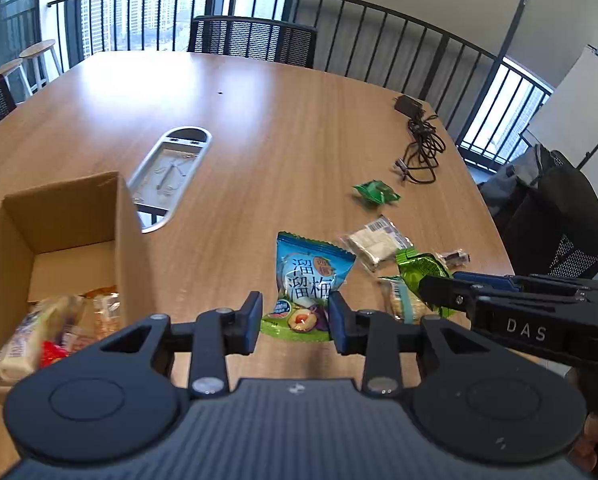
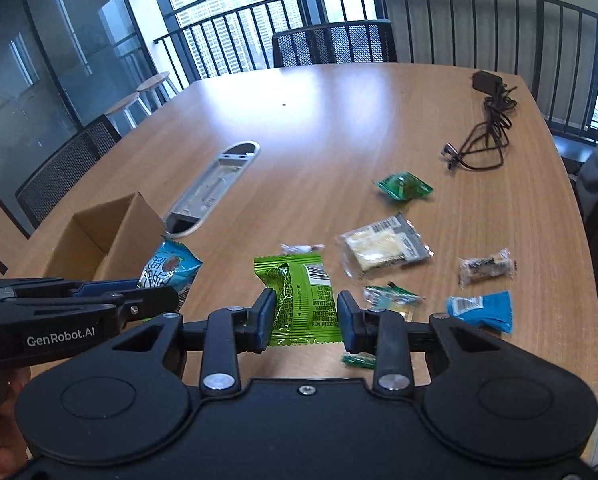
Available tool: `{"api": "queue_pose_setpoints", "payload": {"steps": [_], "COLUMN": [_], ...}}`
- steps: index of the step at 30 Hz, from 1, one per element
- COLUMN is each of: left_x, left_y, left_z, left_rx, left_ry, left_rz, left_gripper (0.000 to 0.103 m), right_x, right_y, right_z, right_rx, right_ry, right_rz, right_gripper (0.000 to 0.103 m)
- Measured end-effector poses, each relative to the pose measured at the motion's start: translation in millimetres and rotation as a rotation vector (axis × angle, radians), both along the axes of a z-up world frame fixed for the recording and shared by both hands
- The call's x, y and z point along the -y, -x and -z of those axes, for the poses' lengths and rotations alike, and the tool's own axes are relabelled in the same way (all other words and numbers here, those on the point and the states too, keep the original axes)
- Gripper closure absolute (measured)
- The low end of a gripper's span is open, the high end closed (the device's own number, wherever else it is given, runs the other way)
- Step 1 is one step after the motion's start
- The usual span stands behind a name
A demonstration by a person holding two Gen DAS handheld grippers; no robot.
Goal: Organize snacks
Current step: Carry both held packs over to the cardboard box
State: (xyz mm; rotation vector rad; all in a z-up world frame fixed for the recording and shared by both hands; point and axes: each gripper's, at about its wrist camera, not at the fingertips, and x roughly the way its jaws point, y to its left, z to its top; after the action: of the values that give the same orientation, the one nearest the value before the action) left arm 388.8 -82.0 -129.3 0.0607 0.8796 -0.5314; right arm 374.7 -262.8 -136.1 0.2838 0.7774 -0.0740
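My left gripper [image 1: 295, 318] is open around the lower end of a blue plum-candy bag [image 1: 309, 280] lying on the wooden table [image 1: 259, 120]. My right gripper [image 2: 305, 318] is open around a light green snack packet [image 2: 303, 300]; the jaws stand at its sides. An open cardboard box [image 1: 59, 248] at the left holds several wrapped snacks [image 1: 51, 328]. The blue bag [image 2: 171, 270] and the box [image 2: 107, 228] also show in the right wrist view. The right gripper appears in the left wrist view [image 1: 439, 288] over the green packet [image 1: 423, 270].
Loose snacks lie on the table: a dark green packet [image 2: 403, 186], a clear cracker pack [image 2: 383, 246], a small dark bar [image 2: 485, 268], a blue packet [image 2: 483, 308]. A metal cable hatch [image 1: 171, 172] and a black charger cable [image 2: 487, 120] lie farther back. Chairs surround the table.
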Motion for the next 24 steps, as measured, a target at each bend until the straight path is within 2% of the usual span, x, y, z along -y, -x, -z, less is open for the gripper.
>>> {"api": "queue_pose_setpoints", "payload": {"steps": [11, 24], "left_x": [-59, -112], "left_y": [-18, -43], "left_z": [-14, -10], "left_rx": [0.024, 0.015], "left_ry": [0.005, 0.005], "left_rz": [-0.071, -0.133], "left_gripper": [0.069, 0.069], "right_x": [-59, -111], "right_y": [-27, -52], "right_z": [-15, -20], "right_rx": [0.048, 0.068], "right_ry": [-0.004, -0.005], "right_rz": [-0.057, -0.105], "right_gripper": [0.070, 0.070]}}
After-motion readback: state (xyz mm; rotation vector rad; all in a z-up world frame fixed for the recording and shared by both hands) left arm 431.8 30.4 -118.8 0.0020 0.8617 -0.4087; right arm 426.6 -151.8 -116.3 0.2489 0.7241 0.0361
